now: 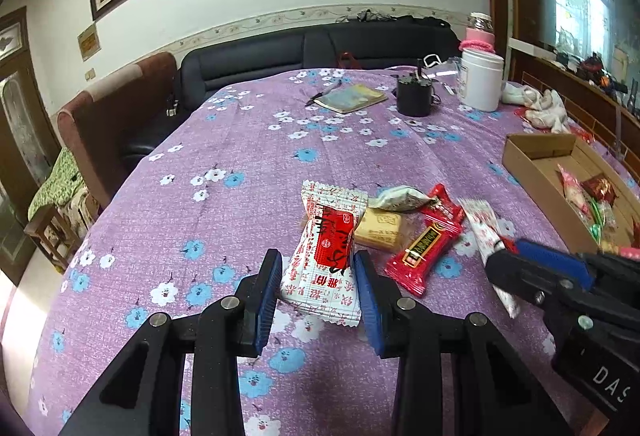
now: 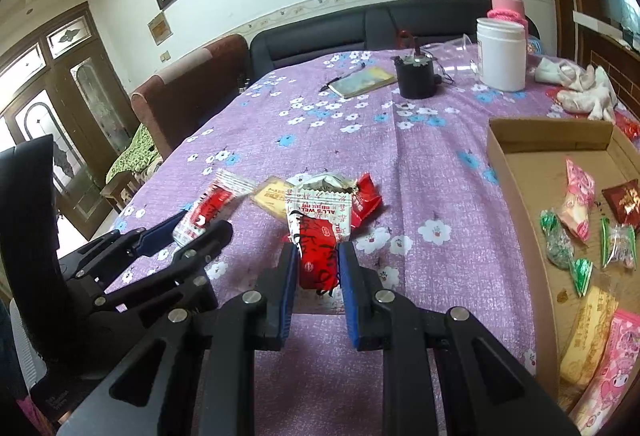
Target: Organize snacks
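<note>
Bench under purple floral cloth, cardboard tray at right holding several snacks. Left tool clamped on a white-and-red snack packet, lifted off the pile. Right tool pinched tight on a second matching packet.

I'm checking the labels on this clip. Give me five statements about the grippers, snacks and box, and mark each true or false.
1. Each gripper is shut on a white-and-red snack packet. True: left gripper, right gripper.
2. The cardboard box is empty. False: it holds several wrapped snacks.
3. A red packet lies on the tablecloth. True.
4. The white jar stands inside the box. False: it stands on the tablecloth.
5. The tablecloth is plain green. False: purple with flowers.
</note>
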Demonstrator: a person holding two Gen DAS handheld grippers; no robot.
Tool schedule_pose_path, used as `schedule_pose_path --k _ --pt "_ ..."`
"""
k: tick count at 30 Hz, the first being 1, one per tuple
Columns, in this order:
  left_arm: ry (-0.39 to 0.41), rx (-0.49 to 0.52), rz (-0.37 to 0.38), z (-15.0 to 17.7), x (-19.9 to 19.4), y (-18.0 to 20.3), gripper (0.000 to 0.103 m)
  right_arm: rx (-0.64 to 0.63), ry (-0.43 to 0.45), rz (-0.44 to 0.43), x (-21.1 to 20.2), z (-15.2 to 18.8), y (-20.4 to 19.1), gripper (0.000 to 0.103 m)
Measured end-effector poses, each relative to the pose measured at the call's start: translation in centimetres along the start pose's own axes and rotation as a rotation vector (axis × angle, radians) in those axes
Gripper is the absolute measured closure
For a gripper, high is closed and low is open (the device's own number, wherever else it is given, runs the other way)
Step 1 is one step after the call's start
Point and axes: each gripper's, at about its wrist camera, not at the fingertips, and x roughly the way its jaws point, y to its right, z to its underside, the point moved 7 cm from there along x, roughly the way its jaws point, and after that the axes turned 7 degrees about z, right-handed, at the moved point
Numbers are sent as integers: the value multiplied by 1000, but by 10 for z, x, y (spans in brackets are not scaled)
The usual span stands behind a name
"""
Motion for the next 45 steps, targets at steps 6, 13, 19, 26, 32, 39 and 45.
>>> schedule_pose_path --k 6,13,19,26,32,39,45 --pt "21 -3 -44 -2 0 -9 64 41 -42 29 10 13 4 83" --pt "78 -51 -67 -13 -4 -24 64 42 59 97 -1 13 8 83" --pt "13 -126 -55 -9 2 -30 64 94 96 18 -7 9 14 83" --pt "-70 -192 -28 26 -58 -37 68 78 127 21 -12 4 15 83" --pt "-46 -199 -45 68 -114 -72 69 10 182 99 -24 -1 -6 83" --pt "-28 -223 -27 90 -136 -99 69 -28 74 38 -20 3 -88 83" --pt "-20 -201 -17 97 -144 -106 69 -62 73 37 -15 0 -130 83"
